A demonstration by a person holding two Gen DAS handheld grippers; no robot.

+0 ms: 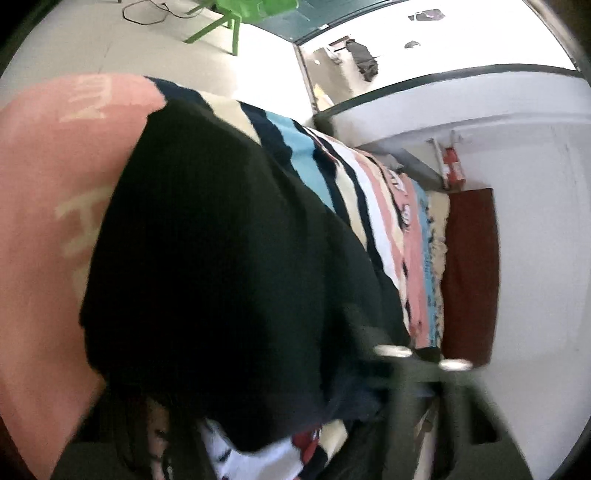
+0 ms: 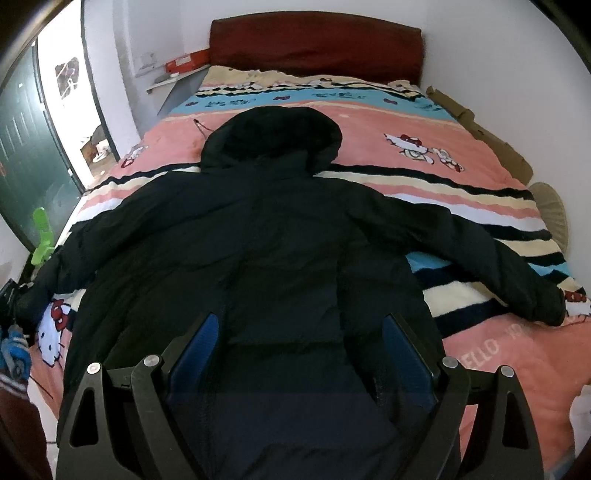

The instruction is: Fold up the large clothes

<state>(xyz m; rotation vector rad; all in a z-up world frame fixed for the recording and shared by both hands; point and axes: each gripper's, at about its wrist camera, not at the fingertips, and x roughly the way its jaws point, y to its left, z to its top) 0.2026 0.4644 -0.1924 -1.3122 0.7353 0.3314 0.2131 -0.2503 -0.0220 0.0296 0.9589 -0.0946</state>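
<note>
**On the bed: black coat spread flat, right fingers apart above its hem**

Ahead of the right gripper (image 2: 299, 354), between its blue-padded fingers (image 2: 195, 350), lies the large black hooded padded coat (image 2: 280, 240), back up, hood farthest from the fingers, both sleeves stretched outward. Fingers wide apart, hovering over the lower body of the coat; contact with the cloth cannot be told.

Under the coat: a pink, blue, cream and navy striped cartoon-cat blanket (image 2: 399, 122) covering the whole bed. Beyond the hood, a dark red padded headboard (image 2: 314, 44) against the white wall. To the left of the fingers, a bright green plastic chair (image 2: 38, 240) just off the bed's edge, near the left sleeve cuff, with a dark green door (image 2: 26, 158) behind it. To the right of the fingers, the other sleeve ends short of the blanket's edge, with pink blanket showing around the cuff.

In the left wrist view, heavily blurred: the left gripper (image 1: 424, 358) shows as dark smears with two pale rivets, so open or closed cannot be told. Black coat fabric (image 1: 229, 258) fills most of the frame close before the fingers, hiding the bed beyond on that side. Seen only here: pale floor with a thin black cable (image 1: 147, 14) lying on it beside the green chair (image 1: 236, 22).
</note>
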